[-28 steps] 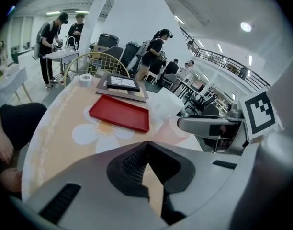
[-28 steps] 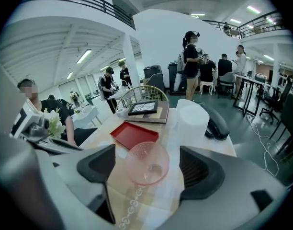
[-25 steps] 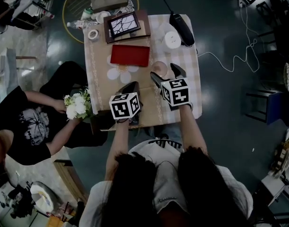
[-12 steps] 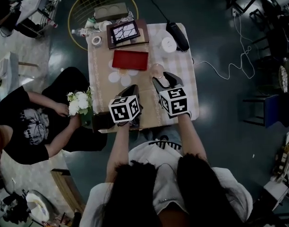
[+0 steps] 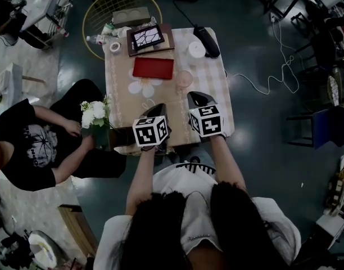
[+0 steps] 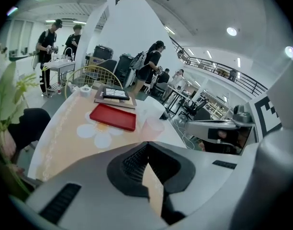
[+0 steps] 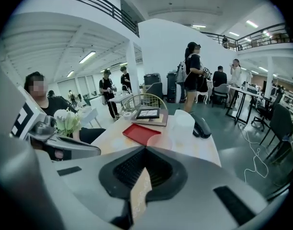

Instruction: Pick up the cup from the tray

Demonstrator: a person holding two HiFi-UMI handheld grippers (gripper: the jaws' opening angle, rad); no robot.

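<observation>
The cup, pale pink and upright, stands on the table just beside the right edge of the red tray, not in it. Both tools hang over the table's near end, well short of the cup. The left gripper has its jaws together, tips meeting on nothing. The right gripper has just been closing its jaws, which now meet with nothing between them; the cup stands ahead of its tips

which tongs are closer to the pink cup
Right. The right tongs sit just short of the pink cup; the left tongs are further back, to its left.
</observation>
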